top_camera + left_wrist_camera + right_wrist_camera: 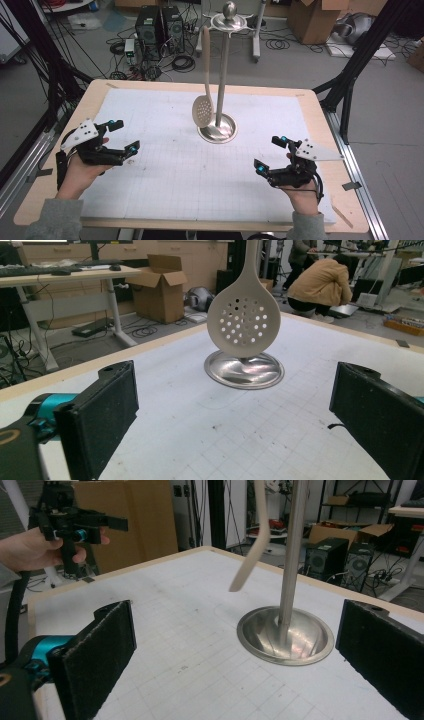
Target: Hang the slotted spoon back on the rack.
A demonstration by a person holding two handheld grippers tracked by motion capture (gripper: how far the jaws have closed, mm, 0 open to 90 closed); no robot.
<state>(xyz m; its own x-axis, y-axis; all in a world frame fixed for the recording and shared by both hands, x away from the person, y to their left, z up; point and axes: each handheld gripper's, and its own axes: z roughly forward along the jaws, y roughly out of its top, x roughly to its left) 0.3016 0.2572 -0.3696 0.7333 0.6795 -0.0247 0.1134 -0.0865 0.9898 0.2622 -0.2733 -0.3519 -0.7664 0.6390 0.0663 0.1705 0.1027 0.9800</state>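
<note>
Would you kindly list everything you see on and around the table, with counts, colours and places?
slotted spoon: one, beige, hanging from the stand at table centre
utensil stand: one, silver, round base on the mat
mat: one, white with a grid, covering the table
table: one, light wood edge
computer towers: two, black, floor beyond the table
cardboard box: one, brown, floor at far right
left gripper: one, black, open
right gripper: one, black, open

A slotted spoon (pixel 202 107) hangs on a stand (pixel 218 129) mid-table, between and beyond the left gripper (pixel 123 137) and right gripper (pixel 268 154).
</note>
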